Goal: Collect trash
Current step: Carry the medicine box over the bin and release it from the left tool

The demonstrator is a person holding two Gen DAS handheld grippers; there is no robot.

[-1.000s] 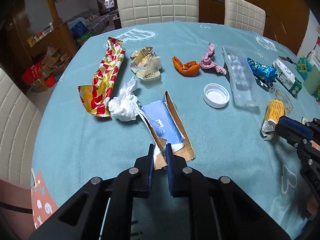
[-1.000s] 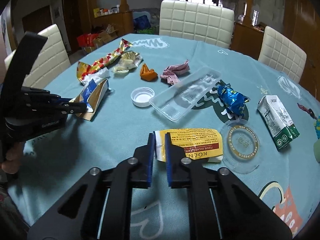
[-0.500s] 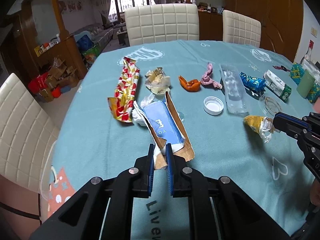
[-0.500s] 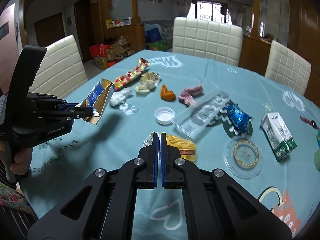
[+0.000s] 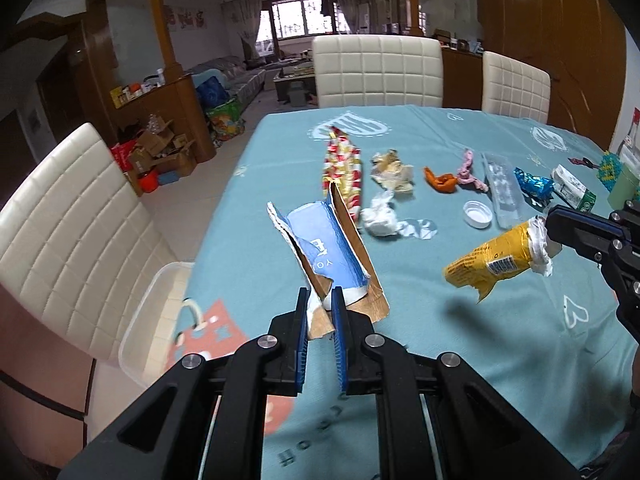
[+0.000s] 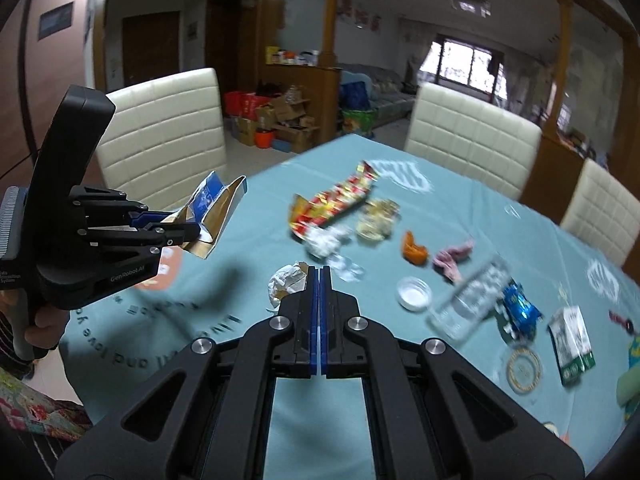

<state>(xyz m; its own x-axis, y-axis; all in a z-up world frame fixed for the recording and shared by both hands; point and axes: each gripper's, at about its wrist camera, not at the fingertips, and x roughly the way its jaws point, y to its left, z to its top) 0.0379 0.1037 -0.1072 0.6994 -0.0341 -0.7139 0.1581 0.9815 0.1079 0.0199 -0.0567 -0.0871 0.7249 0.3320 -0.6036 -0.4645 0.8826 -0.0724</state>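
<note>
**Two pieces lifted, most of the trash left on the tabletop**

At the lower left of the left wrist view, a clear plastic bin (image 5: 150, 320) is seen beside the tabletop (image 5: 460, 344), just off its edge by a white chair (image 5: 68, 216); it is judged to be the likely drop point. At the bottom centre of that view, the left gripper (image 5: 320, 304) is pinched on the torn blue-and-brown carton (image 5: 328, 256), which is held clear of the cloth by its ragged lower edge. The carton is flattened and split open, blue printed face up, brown inner card exposed. Because only a torn corner is gripped, a slip or a further tear is judged possible if it is swung quickly toward the bin.

Further right, on the far half of the tabletop, a red-and-gold wrapper (image 5: 344, 164), a crumpled white tissue (image 5: 380, 216), an orange scrap (image 5: 440, 180), a white cap (image 5: 477, 213) and a clear tray (image 5: 504, 188) are left lying.

At the right edge, the right gripper (image 5: 554, 228) is pressed together on the white end of the yellow wrapper (image 5: 492, 264), which hangs in the air, crumpled and limp. In the right wrist view its jaws are seen fully closed, with only a white crumple showing beyond them. The thin film could be pulled free by its own swing, or dropped short of the bin.
</note>
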